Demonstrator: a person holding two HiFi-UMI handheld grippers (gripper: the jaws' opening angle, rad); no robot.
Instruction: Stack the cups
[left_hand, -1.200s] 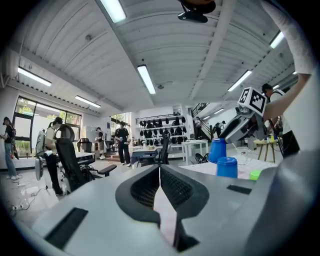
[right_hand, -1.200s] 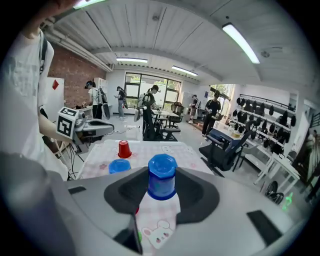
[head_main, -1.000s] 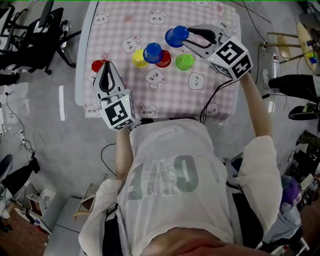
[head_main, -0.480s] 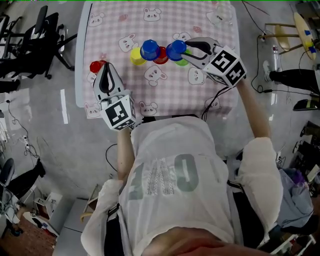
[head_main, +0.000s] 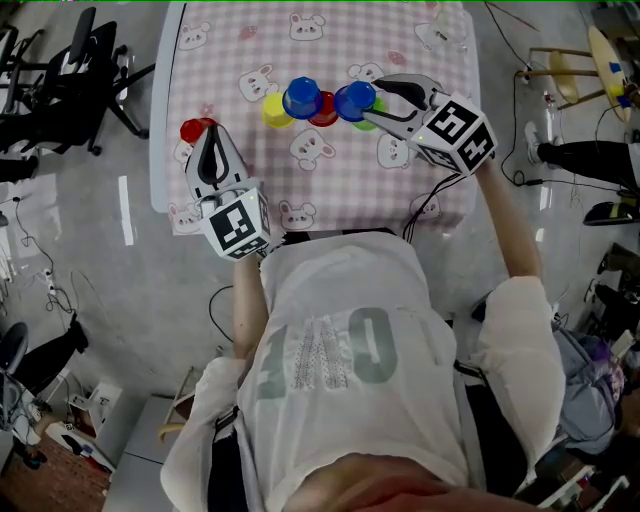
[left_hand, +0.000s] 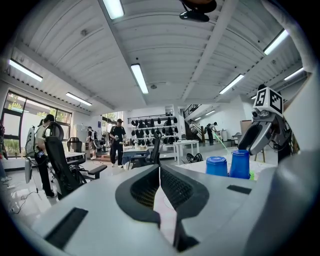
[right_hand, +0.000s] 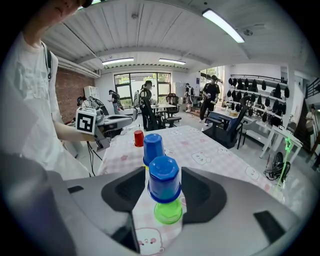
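Right tongs (head_main: 380, 100): jaws had just been opening and stood apart, one on each side of the upturned blue plastic cup (right_hand: 164, 180), with no pad pressing it that we could see. The cup sat mouth-down on the upturned green plastic cup (right_hand: 168, 212), near the right side of the table with the pink checked, animal-print cloth (head_main: 330, 180).

Change noted: a second ago the right tongs carried this blue cup clear of the green one. Half a second ago it was already over the green cup, and now it rested there, let go. We judged the first pair stacked and the release done. The tongs had yet to back away.

Left tongs (head_main: 211, 140): jaws closed on nothing, parked by the table's left edge, unmoved over the second. A lone upturned red cup (head_main: 196, 130) stood just beside their tips.

Around: a second blue cup (head_main: 302, 97) stood close to the new stack, between a yellow cup (head_main: 275, 110) and another red cup (head_main: 325, 112). Whether it sat on either we could not tell.

In the way: that cluster lay just beside the stack, so we judged a sideways pull-out risky. Backing straight out looked safer.
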